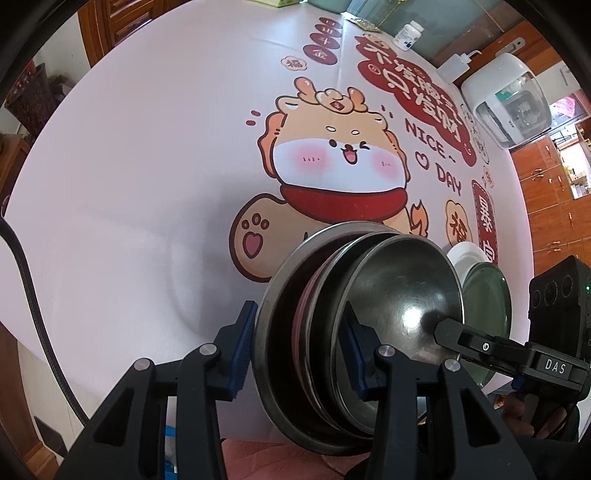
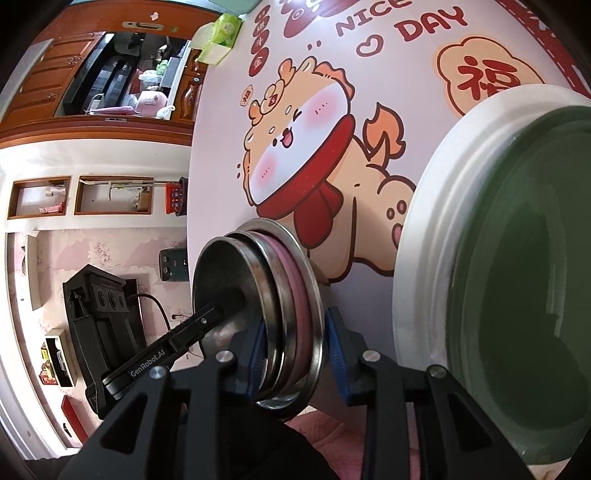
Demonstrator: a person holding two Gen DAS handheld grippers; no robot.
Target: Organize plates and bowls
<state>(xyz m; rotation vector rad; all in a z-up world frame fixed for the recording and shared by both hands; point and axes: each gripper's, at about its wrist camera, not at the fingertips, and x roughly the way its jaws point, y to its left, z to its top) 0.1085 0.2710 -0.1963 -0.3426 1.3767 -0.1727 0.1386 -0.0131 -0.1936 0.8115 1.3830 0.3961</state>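
Note:
A nested stack of steel bowls (image 1: 354, 325), with a pink one in between, sits near the table's front edge. It also shows in the right wrist view (image 2: 280, 314). My left gripper (image 1: 299, 354) straddles the stack's rim, blue pads on either side. My right gripper (image 2: 295, 350) straddles the same stack from the other side; one of its fingers (image 1: 458, 332) reaches into the top bowl. A green plate (image 2: 524, 288) rests on a white plate (image 2: 424, 206) just to the right of the stack.
The cartoon tablecloth (image 1: 147, 166) covers the table. A white appliance (image 1: 509, 96), a squeeze bottle (image 1: 454, 66) and a pill bottle (image 1: 408, 35) stand at the far right edge. A tissue pack (image 2: 221, 33) lies at the far end.

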